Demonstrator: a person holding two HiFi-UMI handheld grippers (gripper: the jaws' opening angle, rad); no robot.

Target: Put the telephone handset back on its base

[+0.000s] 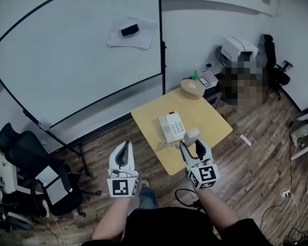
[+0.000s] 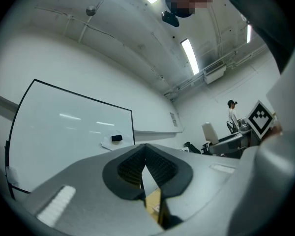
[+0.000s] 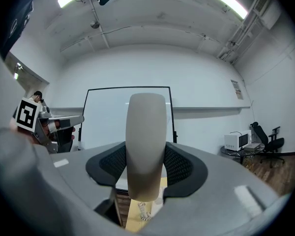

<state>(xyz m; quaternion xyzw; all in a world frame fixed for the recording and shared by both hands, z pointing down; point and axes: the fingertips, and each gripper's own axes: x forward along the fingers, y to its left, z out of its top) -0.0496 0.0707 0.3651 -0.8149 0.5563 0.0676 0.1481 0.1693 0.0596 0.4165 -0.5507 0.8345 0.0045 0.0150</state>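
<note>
The handset [image 3: 146, 146] looks matt plastic, the table [image 1: 208, 118] smooth wood.

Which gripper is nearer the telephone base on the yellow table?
Right. The right gripper, shut on the handset, is at the table's near edge, just beside the telephone base. The left gripper, jaws together, is off the table over the floor, farther left.

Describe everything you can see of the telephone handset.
The telephone handset is a smooth, rounded bar of what looks like off-white plastic. It is off its base, gripped between the dark ribbed pads of the right hand-held gripper, with one rounded end rising well past the jaws. In the head view it appears over the yellow table, just right of the base. A coiled cord hangs beneath it. Its earpiece and mouthpiece cannot be made out.
</note>
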